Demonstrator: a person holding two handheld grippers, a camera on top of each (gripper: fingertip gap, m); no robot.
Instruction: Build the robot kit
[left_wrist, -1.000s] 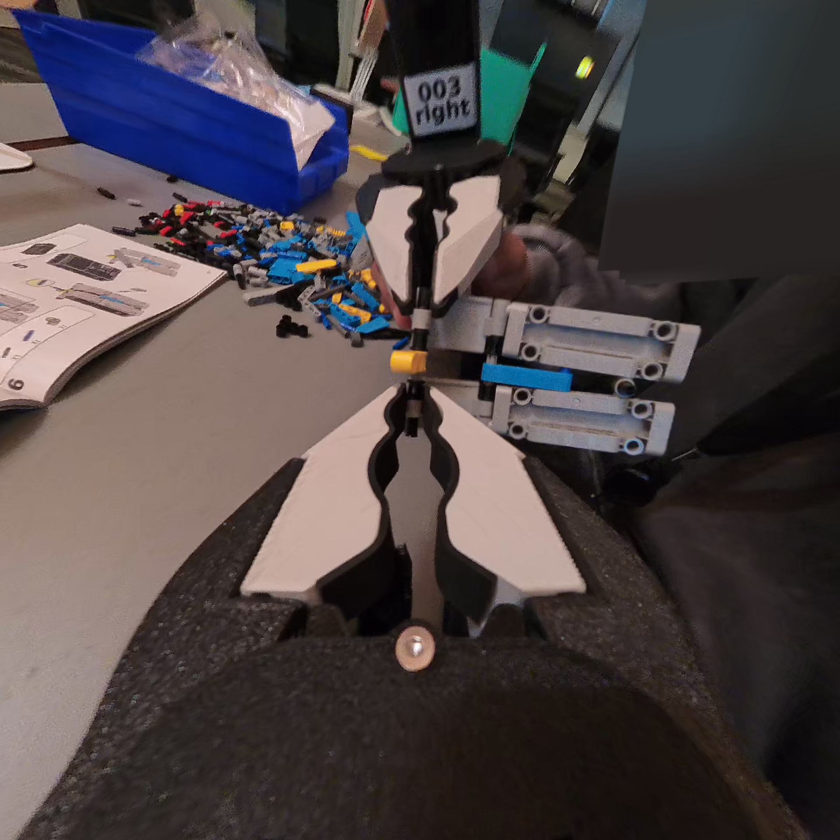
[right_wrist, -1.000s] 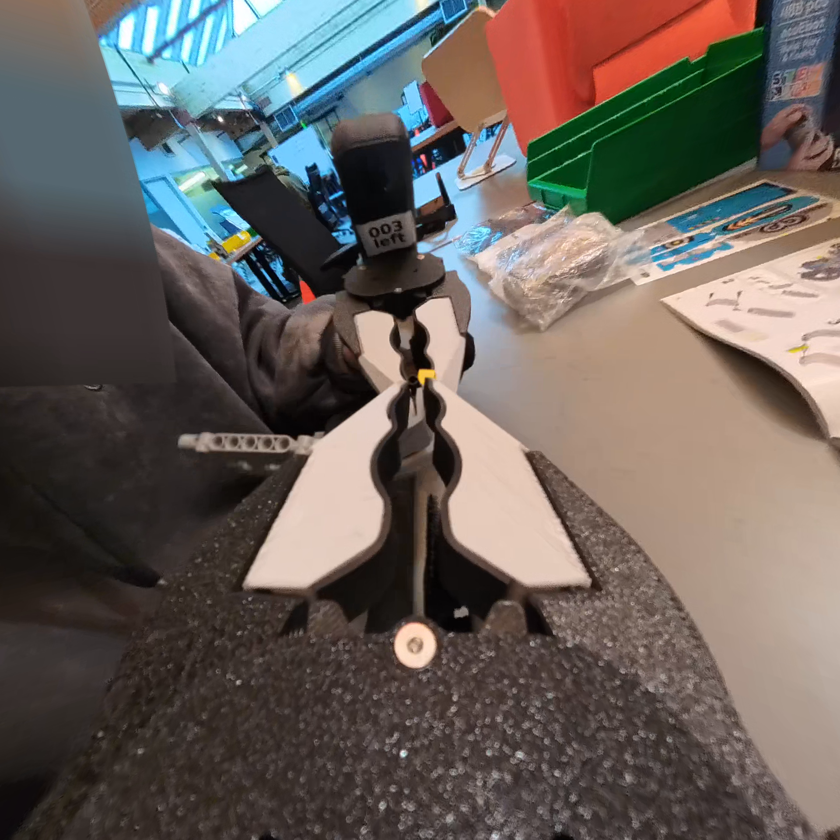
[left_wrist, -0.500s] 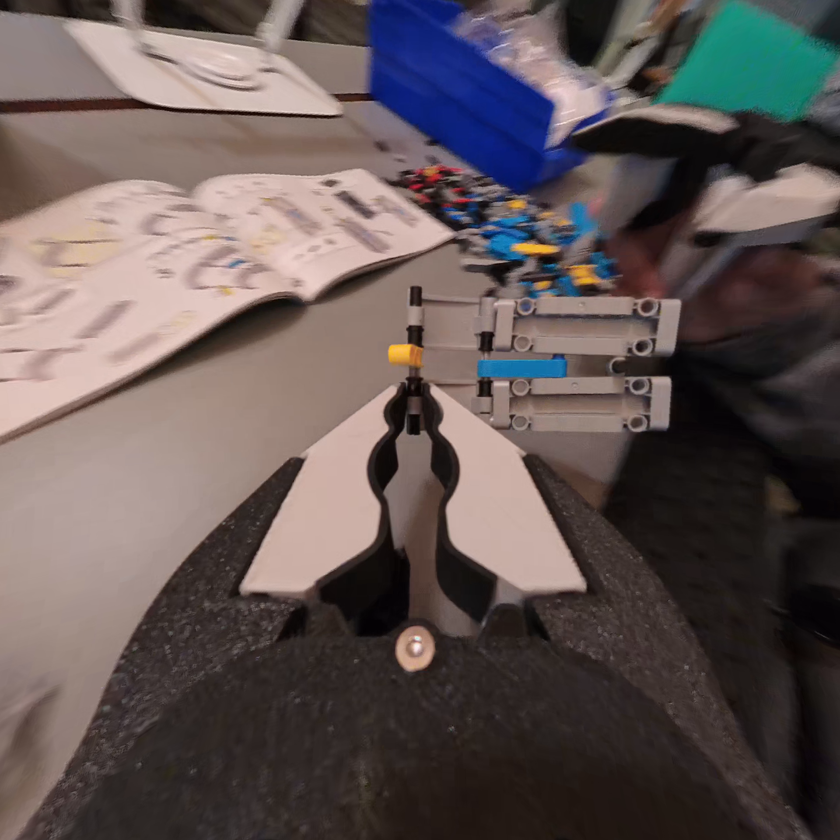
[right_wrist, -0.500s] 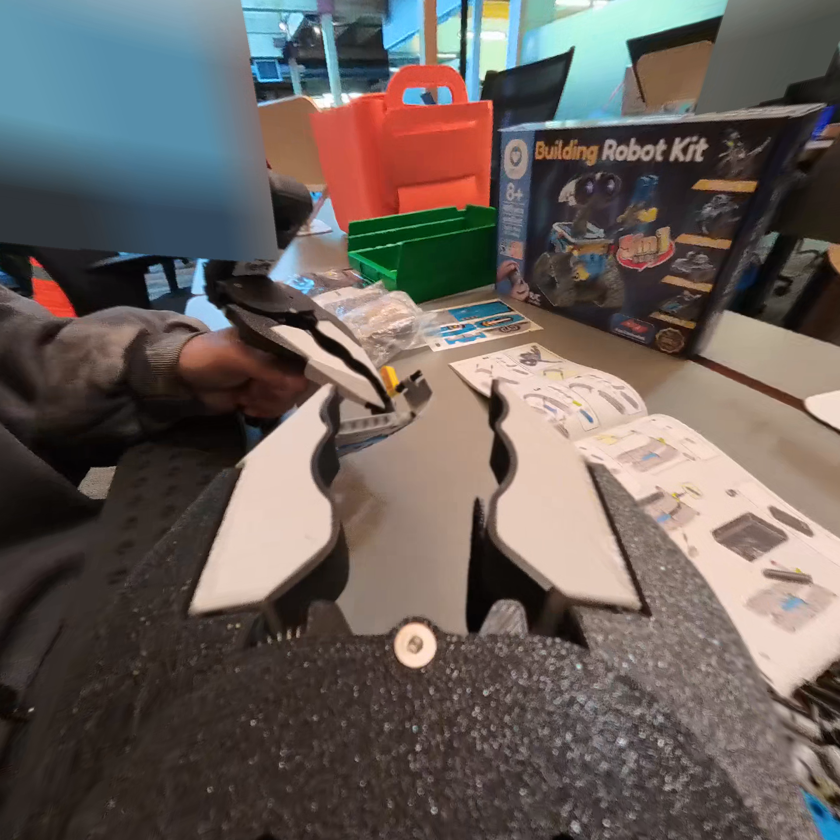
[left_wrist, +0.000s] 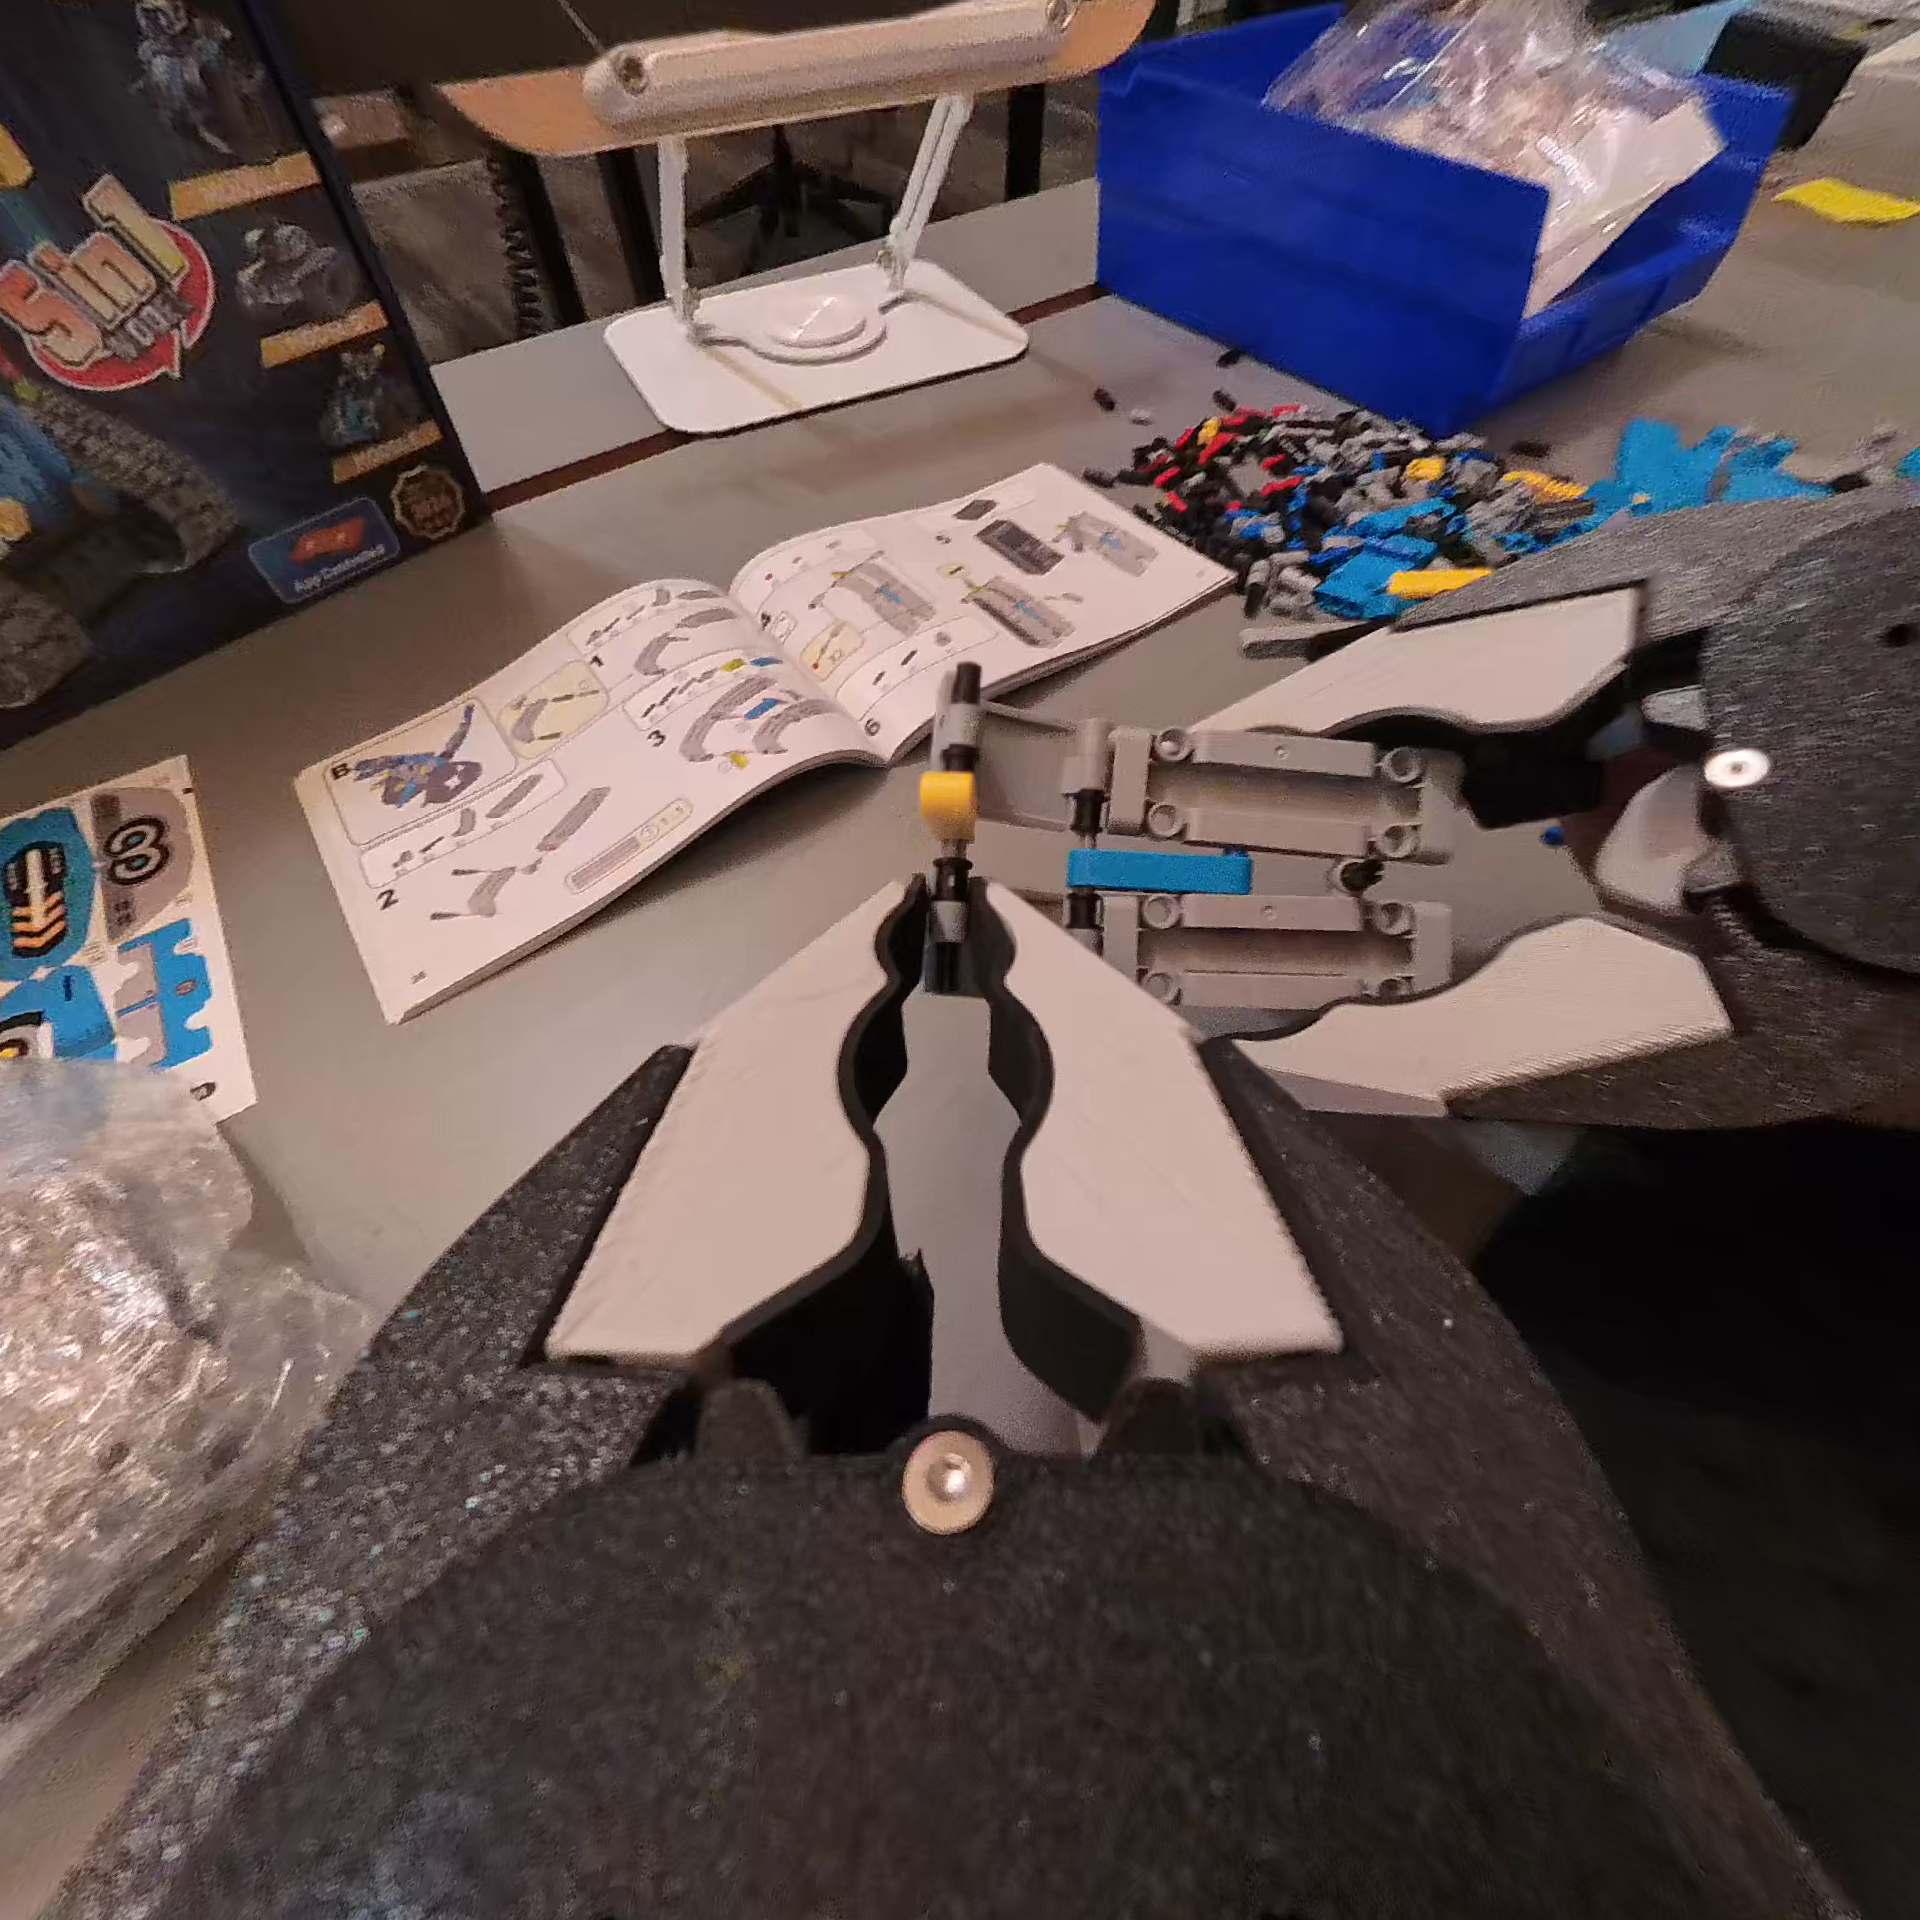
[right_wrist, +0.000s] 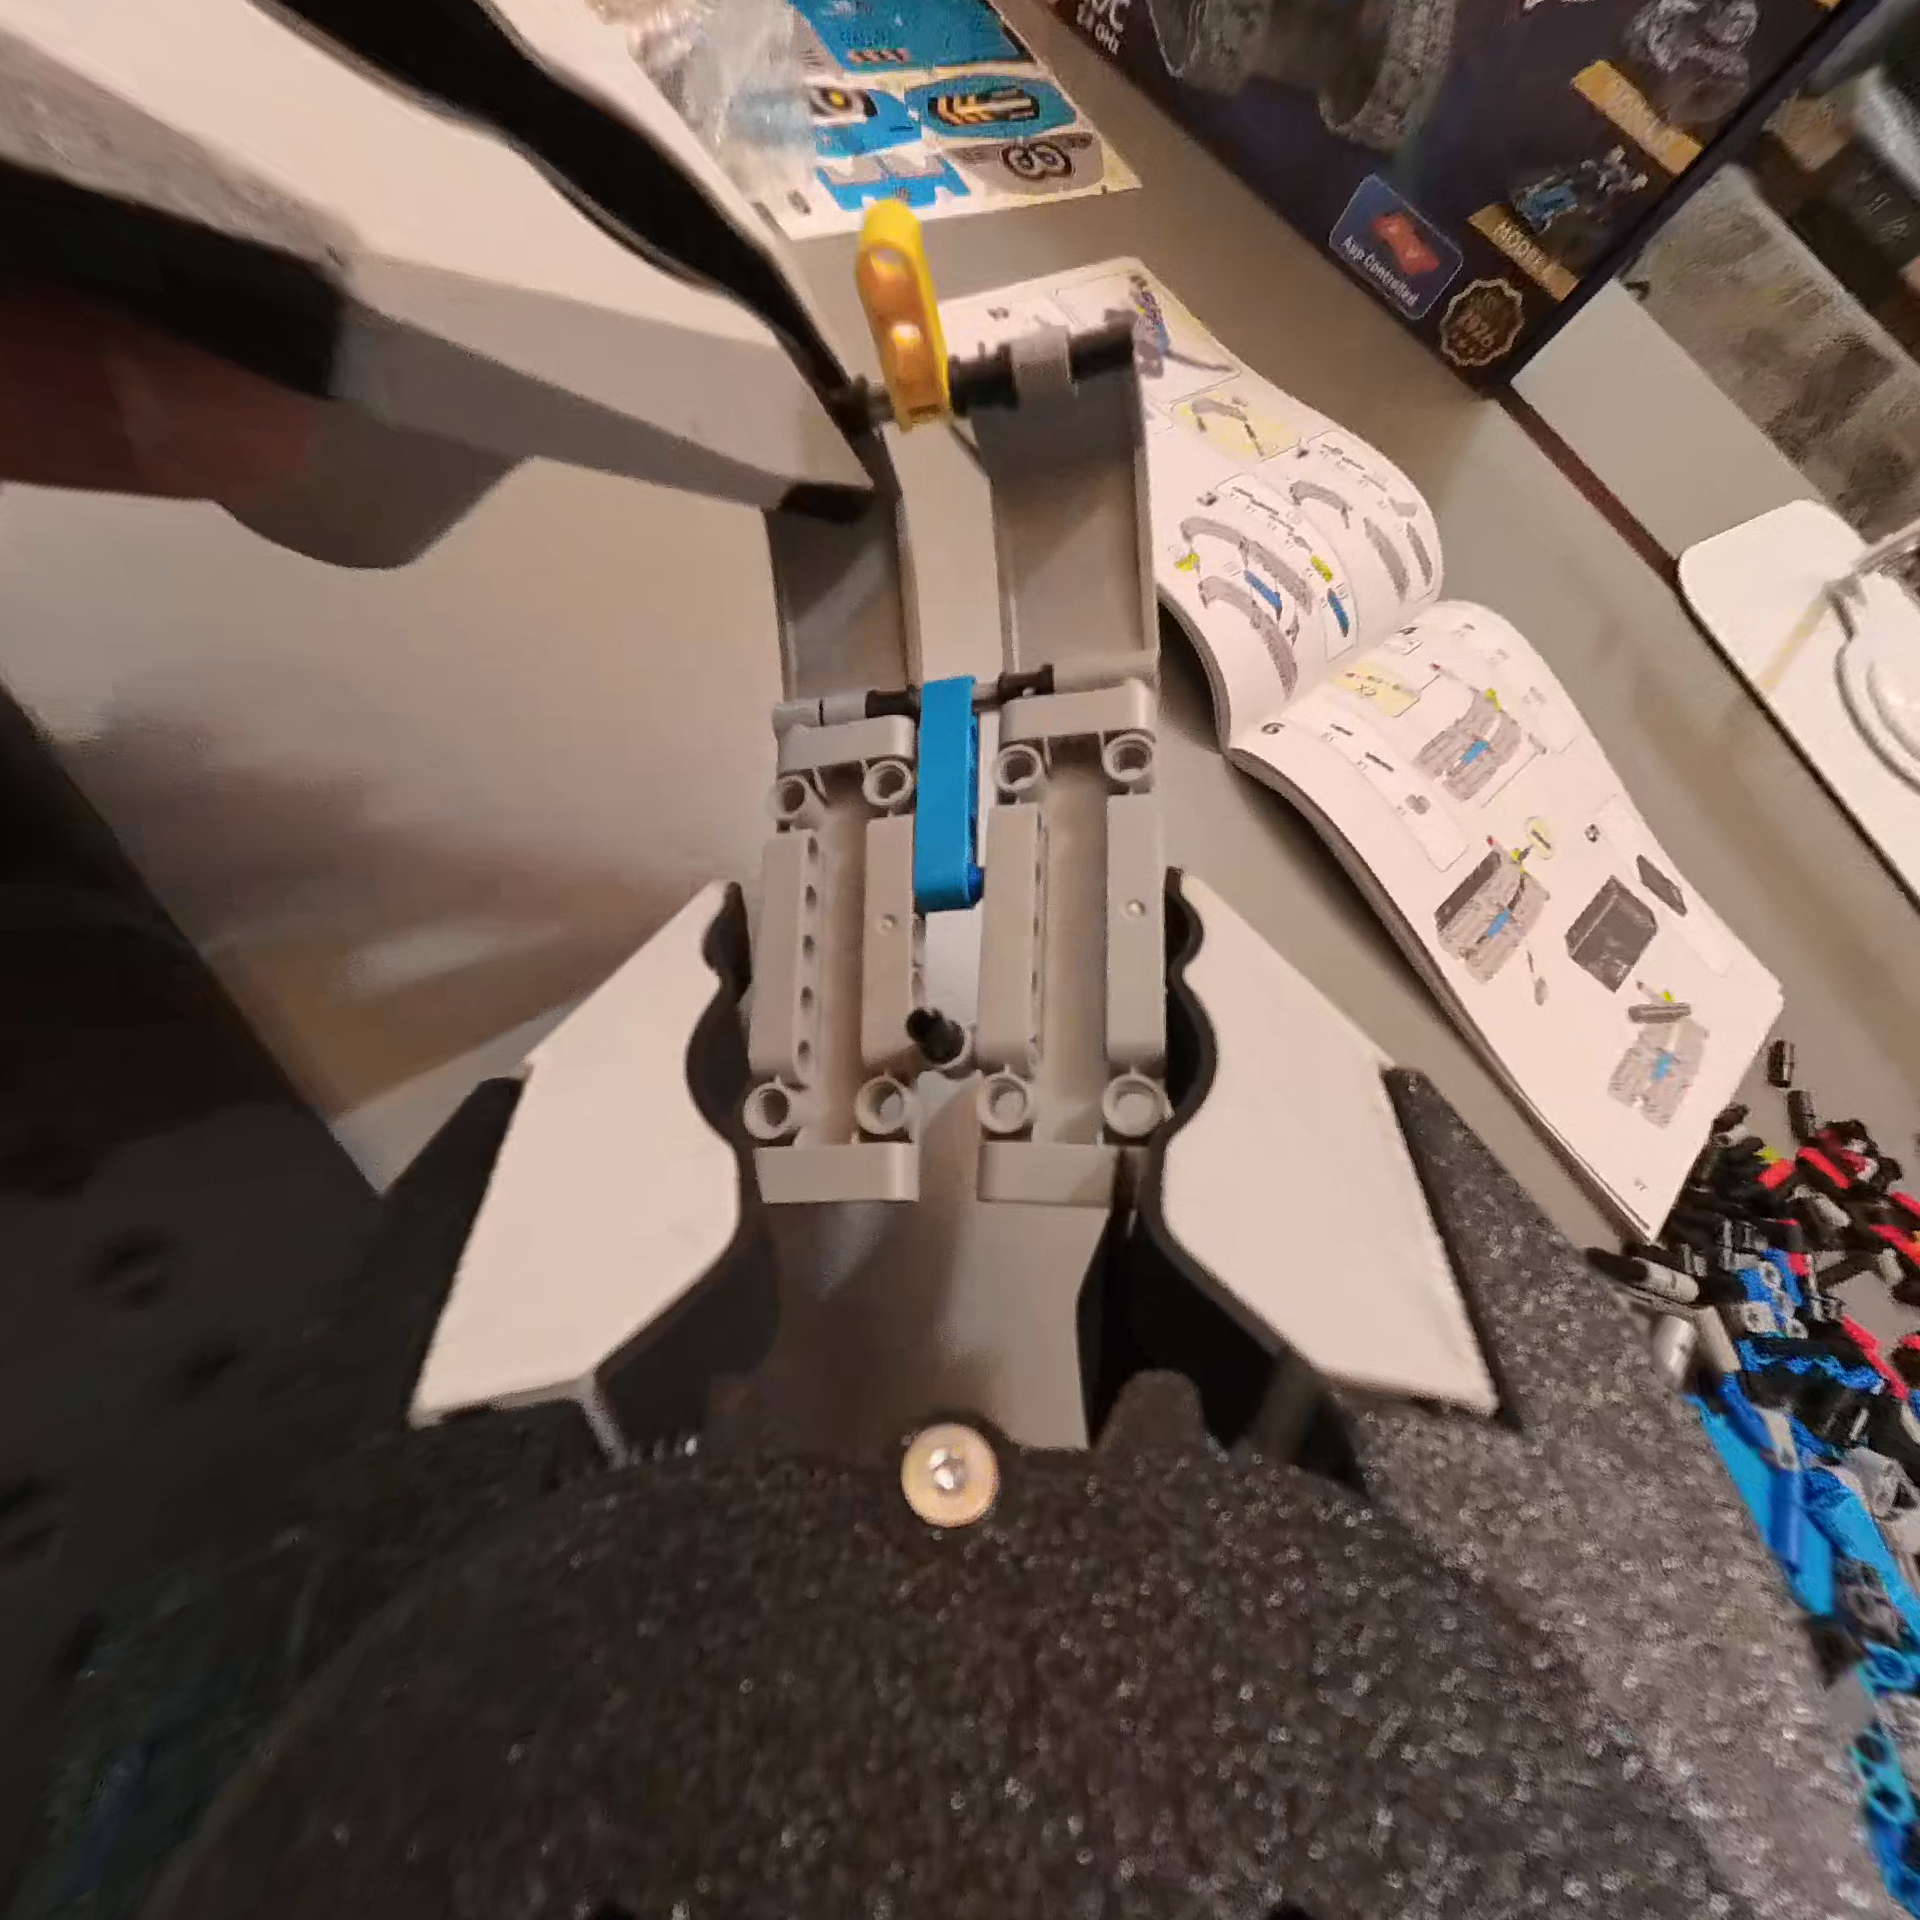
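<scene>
One grey brick assembly (left_wrist: 1226, 862), two grippers, left gripper (left_wrist: 951, 935) pinching its black axle (left_wrist: 948, 940), right gripper (right_wrist: 956, 997) clamped around its two beams, one open booklet (left_wrist: 727, 727) behind.

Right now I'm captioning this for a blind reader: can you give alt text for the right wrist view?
The right gripper clasps the near end of a grey brick assembly with a blue beam, while the left gripper pinches its far axle beside a yellow connector. An open instruction booklet lies on the grey table behind.
</scene>
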